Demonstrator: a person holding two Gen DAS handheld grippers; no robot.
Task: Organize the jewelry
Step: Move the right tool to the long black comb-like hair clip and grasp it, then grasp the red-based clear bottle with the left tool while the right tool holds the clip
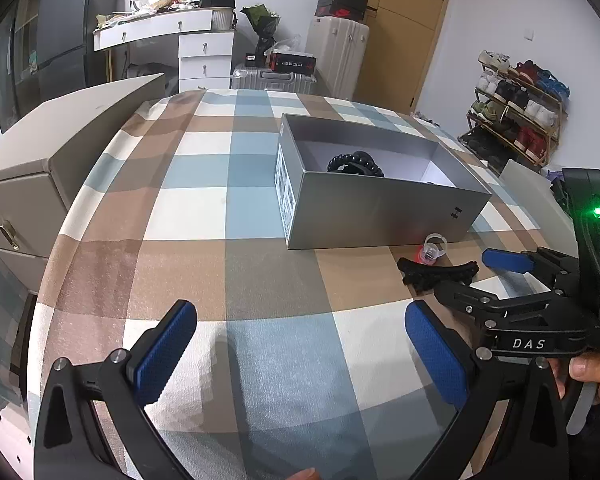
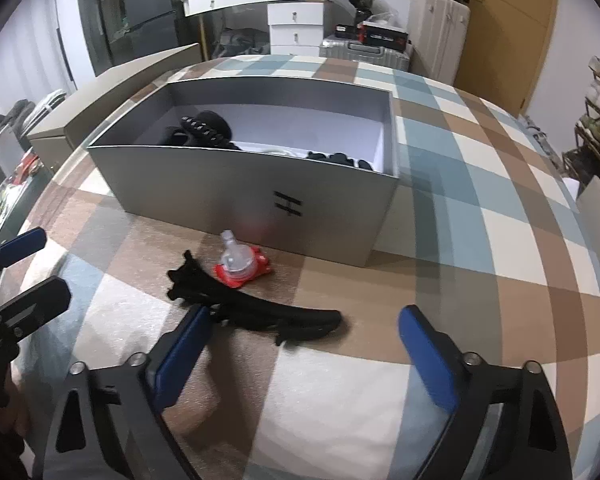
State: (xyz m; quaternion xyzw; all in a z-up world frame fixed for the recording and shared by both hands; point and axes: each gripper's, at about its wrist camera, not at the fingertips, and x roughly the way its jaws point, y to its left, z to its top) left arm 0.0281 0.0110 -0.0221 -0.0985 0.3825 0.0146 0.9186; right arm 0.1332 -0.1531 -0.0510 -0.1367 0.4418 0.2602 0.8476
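A black hair claw (image 2: 260, 314) lies on the checked cloth between the fingers of my right gripper (image 2: 308, 338). The jaws stand wide; the left pad (image 2: 188, 344) reaches the claw's edge and the right pad is well clear of it. Just behind sits a small red and clear trinket (image 2: 240, 266), close to the front wall of an open grey box (image 2: 240, 192). Black beaded pieces (image 2: 204, 128) lie inside the box. My left gripper (image 1: 300, 346) hangs open over bare cloth to the left, nothing between its pads. It sees the claw (image 1: 438, 272) and the right gripper (image 1: 476, 278) at its right.
A beige drawer cabinet (image 1: 40, 168) stands off the table's left edge. Behind the table are suitcases (image 1: 336, 52) and a white dresser (image 1: 204, 52); a shoe rack (image 1: 516, 120) is at the right. Checked cloth (image 1: 204, 216) spreads left of the box.
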